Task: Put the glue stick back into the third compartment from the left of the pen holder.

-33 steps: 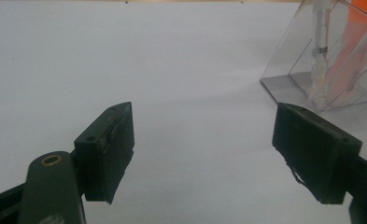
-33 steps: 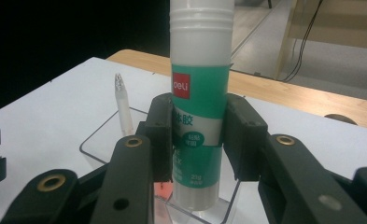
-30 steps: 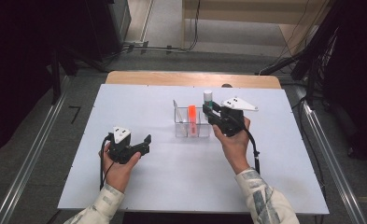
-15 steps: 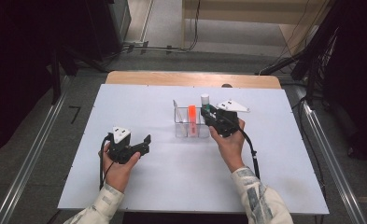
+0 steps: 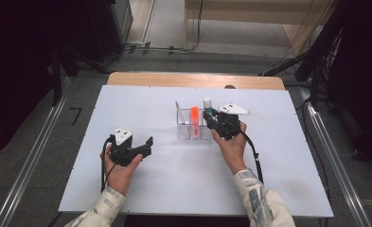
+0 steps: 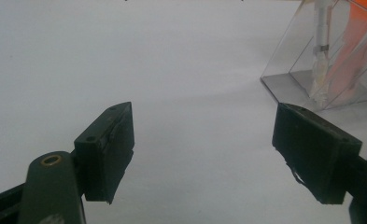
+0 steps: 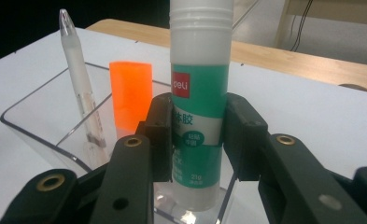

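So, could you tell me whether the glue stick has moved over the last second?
Yes. The glue stick, clamped in the right gripper, has come down toward the clear holder; its white cap sat higher above the holder's rim a second ago.

White table (image 5: 127, 198) on grey floor (image 5: 46, 142), dark surroundings.

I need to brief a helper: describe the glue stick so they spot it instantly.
On the white table stands a clear plastic organiser. At its right end the right gripper clamps the upright glue stick: a white tube with a teal label, fatter than the orange marker and slim translucent pen.
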Action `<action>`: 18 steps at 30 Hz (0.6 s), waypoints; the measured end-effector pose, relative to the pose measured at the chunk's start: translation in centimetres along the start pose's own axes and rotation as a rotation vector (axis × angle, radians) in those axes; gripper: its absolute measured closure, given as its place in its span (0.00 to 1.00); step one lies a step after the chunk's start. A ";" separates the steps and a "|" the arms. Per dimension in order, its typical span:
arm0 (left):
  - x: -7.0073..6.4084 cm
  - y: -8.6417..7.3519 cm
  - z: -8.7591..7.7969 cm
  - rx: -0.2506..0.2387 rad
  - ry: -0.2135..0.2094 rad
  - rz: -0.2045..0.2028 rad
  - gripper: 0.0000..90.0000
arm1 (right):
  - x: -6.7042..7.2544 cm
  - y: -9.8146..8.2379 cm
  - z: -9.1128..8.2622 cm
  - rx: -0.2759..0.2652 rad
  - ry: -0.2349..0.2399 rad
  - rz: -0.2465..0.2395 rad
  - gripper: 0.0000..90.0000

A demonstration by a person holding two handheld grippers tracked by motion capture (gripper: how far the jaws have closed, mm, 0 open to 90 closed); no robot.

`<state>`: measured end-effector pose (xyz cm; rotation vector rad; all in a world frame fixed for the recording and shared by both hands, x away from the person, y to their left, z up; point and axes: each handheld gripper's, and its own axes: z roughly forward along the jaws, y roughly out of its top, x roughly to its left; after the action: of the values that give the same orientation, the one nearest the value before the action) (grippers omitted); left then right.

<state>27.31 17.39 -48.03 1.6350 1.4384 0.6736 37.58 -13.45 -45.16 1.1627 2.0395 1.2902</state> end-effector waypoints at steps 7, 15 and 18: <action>0.0 0.0 0.0 0.001 -0.002 0.001 0.24 | 0.1 -0.5 0.1 0.018 0.005 0.005 0.70; -0.1 0.0 0.0 0.001 -0.001 0.003 0.24 | 0.3 -0.6 -0.1 0.021 0.009 0.003 0.69; 0.0 0.0 0.0 0.002 0.000 0.001 0.24 | 0.4 -0.6 -0.2 0.021 0.010 0.005 0.68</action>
<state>27.29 17.36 -48.04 1.6374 1.4391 0.6732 36.99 -13.38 -45.61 1.1735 2.0627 1.2822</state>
